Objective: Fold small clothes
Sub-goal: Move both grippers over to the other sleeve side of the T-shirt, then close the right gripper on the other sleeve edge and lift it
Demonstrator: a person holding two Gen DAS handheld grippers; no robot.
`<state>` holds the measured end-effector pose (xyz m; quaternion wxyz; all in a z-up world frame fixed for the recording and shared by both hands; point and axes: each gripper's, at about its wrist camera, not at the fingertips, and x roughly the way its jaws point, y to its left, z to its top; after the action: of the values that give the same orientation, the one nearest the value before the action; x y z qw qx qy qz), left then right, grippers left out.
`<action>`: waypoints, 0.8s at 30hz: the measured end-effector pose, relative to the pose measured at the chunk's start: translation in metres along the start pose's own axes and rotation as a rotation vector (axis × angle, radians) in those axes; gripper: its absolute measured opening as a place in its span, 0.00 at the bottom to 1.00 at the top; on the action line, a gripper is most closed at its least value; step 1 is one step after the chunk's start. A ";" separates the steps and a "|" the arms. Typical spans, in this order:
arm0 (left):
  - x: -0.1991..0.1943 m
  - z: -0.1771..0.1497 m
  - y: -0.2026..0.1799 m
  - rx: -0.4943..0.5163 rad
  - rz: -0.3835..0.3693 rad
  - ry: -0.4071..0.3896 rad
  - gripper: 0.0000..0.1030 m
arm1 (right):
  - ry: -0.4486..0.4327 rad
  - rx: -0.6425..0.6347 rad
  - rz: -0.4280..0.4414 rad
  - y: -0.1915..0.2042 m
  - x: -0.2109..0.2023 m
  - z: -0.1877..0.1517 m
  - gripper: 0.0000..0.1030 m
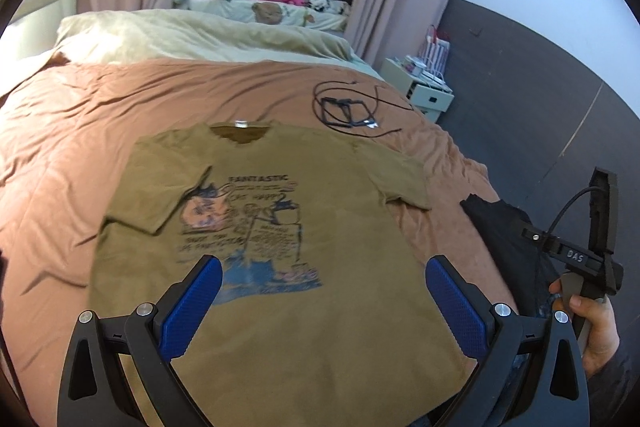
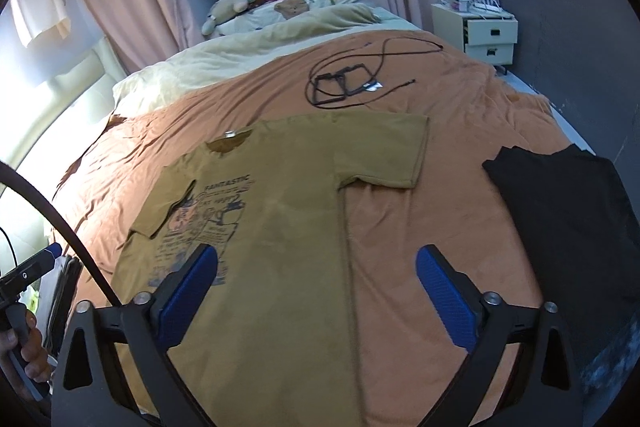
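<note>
One olive-brown T-shirt (image 1: 280, 227) lies flat, print side up, on the orange-brown bed cover (image 1: 80, 155), its collar on the far side from both claws and one sleeve folded in across the printed cartoon. From the right wrist, a black garment (image 2: 560, 211) shows whole, to the right of the claw; the left wrist catches only its edge, plus the hand (image 1: 596, 327) on the other tool. Left claw (image 1: 322, 303) and right claw (image 2: 316, 291) both gape wide above the shirt, gripping nothing.
</note>
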<state>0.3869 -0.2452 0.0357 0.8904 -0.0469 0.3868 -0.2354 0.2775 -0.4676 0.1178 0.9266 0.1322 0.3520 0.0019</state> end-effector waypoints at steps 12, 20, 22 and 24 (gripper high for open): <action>0.102 0.039 -0.043 0.099 -0.049 0.086 0.76 | 0.032 0.114 0.004 -0.058 0.066 0.039 0.61; 0.184 0.059 -0.048 0.117 -0.059 0.160 0.56 | 0.065 0.169 0.024 -0.089 0.133 0.068 0.51; 0.206 0.064 -0.046 0.117 -0.064 0.179 0.52 | 0.071 0.184 0.026 -0.095 0.149 0.073 0.51; 0.224 0.068 -0.046 0.121 -0.065 0.190 0.51 | 0.075 0.196 0.023 -0.102 0.164 0.077 0.51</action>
<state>0.5494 -0.3948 -0.0538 0.8427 0.0171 0.4529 -0.2906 0.4416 -0.5692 0.0411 0.8954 0.2260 0.3833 -0.0169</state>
